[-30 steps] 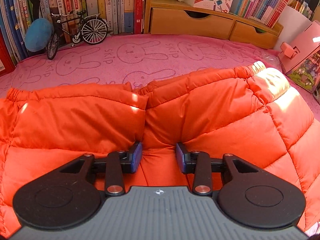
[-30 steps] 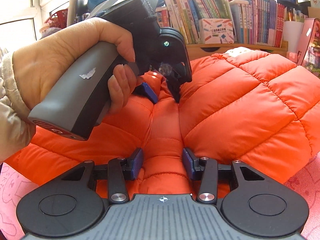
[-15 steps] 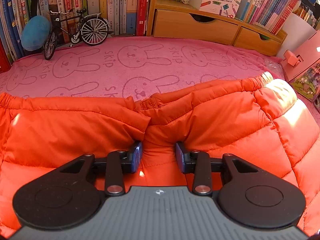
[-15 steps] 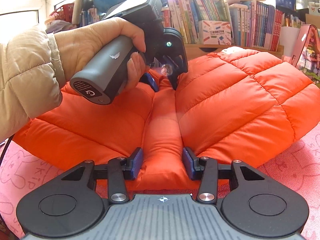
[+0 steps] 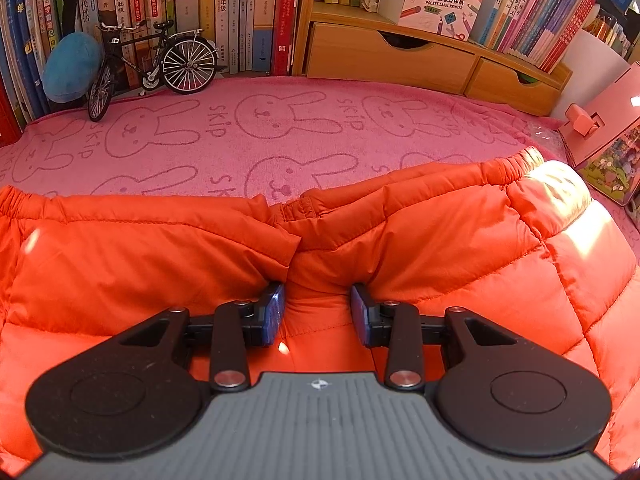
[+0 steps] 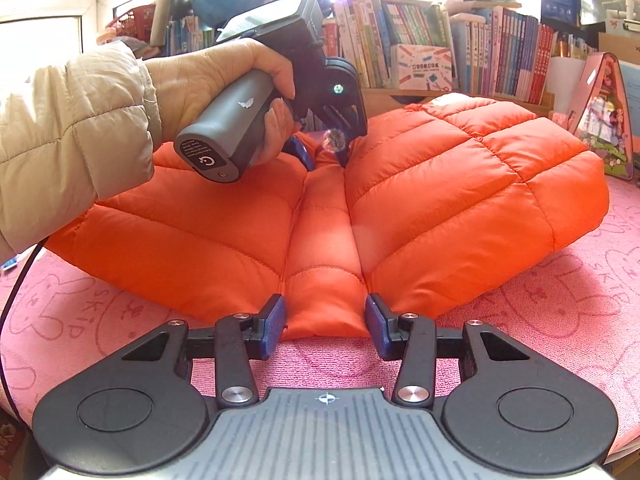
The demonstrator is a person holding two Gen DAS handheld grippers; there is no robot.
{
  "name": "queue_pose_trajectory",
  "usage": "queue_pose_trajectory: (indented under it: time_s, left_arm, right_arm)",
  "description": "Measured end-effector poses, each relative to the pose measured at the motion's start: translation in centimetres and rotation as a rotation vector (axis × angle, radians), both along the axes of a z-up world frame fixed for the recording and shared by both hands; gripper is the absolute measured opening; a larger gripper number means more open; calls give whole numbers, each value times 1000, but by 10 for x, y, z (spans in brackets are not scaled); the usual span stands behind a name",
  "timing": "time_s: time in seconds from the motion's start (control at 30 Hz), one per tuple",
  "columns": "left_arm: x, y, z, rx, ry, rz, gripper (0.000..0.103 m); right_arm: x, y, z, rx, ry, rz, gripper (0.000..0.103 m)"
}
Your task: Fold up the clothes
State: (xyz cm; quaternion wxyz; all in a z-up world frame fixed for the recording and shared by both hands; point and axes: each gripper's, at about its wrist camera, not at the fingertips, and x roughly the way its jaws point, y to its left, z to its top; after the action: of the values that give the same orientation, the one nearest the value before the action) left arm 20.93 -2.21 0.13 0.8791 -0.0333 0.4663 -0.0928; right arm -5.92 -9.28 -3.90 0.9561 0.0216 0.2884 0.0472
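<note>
An orange quilted jacket (image 6: 460, 184) lies across the middle of a surface covered by a pink towel printed with rabbits (image 5: 280, 128), which fills the centre band of the left wrist view and the lower corners of the right wrist view. The left tongs (image 5: 318, 314) are clenched on a ridge of the jacket near its elastic hem; in the right wrist view they sit at upper centre, held by a hand (image 6: 224, 88) in a beige padded sleeve (image 6: 68, 128). The right tongs (image 6: 326, 322) at lower centre pinch the near end of the same raised fold at the jacket's edge. Behind the surface stands a row of books (image 5: 224, 12), with a model bicycle (image 5: 156, 64) and a blue plush (image 5: 70, 66) at upper left, wooden drawers (image 5: 384, 56) at upper centre, and a pink cardboard house (image 6: 604, 116) at right.
</note>
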Motion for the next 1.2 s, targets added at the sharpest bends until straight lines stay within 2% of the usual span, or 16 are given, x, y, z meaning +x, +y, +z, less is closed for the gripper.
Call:
queue_pose_trajectory:
  time_s: [0.2, 0.3, 0.4, 0.57, 0.77, 0.9, 1.07, 1.2]
  left_arm:
    - [-3, -1, -1, 7, -15, -1, 36]
    - [-5, -2, -2, 13, -31, -6, 36]
    - [-6, -1, -2, 10, -37, -10, 36]
    - [-2, 5, -1, -24, -17, -5, 36]
    - [2, 10, 0, -57, 5, -11, 36]
    - [6, 13, 1, -71, 24, -16, 36]
    - [5, 10, 1, -49, 19, -37, 36]
    - [5, 9, 1, -48, 21, -37, 36]
  right_arm:
    - [-5, 1, 0, -2, -3, -3, 45]
    - [-5, -1, 2, 31, -4, -25, 45]
    - [5, 2, 10, 36, -11, -30, 45]
    - [33, 10, 27, 9, -62, -20, 45]
    - [77, 18, 27, -2, -16, -20, 45]
    - [89, 19, 25, -29, -6, 19, 47]
    - [89, 4, 16, 74, 14, 2, 46]
    - [64, -1, 5, 72, 17, -16, 45]
